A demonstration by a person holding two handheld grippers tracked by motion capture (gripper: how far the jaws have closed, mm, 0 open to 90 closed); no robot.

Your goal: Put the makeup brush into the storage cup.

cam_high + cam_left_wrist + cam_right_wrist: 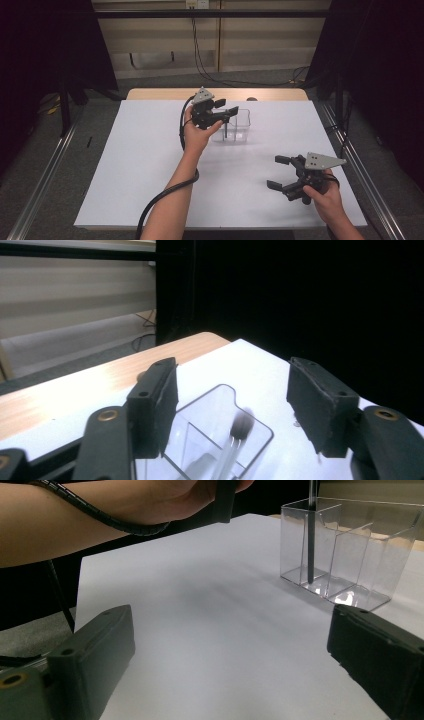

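Note:
A clear plastic box (pixel 239 126) with dividers stands on the white table top, just behind the middle. A thin dark pen (pixel 225 131) stands upright in its left compartment. My left gripper (pixel 227 108) hovers just above the box's left side, jaws wide open and holding nothing. In the left gripper view the box (pixel 215 405) lies below the open gripper (pixel 232 375), and the pen's top (pixel 242 424) looks blurred. My right gripper (pixel 278 172) is open over the front right of the table, well apart from the box (pixel 350 545) and the pen (pixel 311 540).
The white sheet (pixel 150 165) covers a wooden table (pixel 160 93) whose far edge shows bare wood. The left forearm (pixel 75 515) and its coiled cable (pixel 165 192) cross the table's front middle. Black curtains and metal rails flank both sides.

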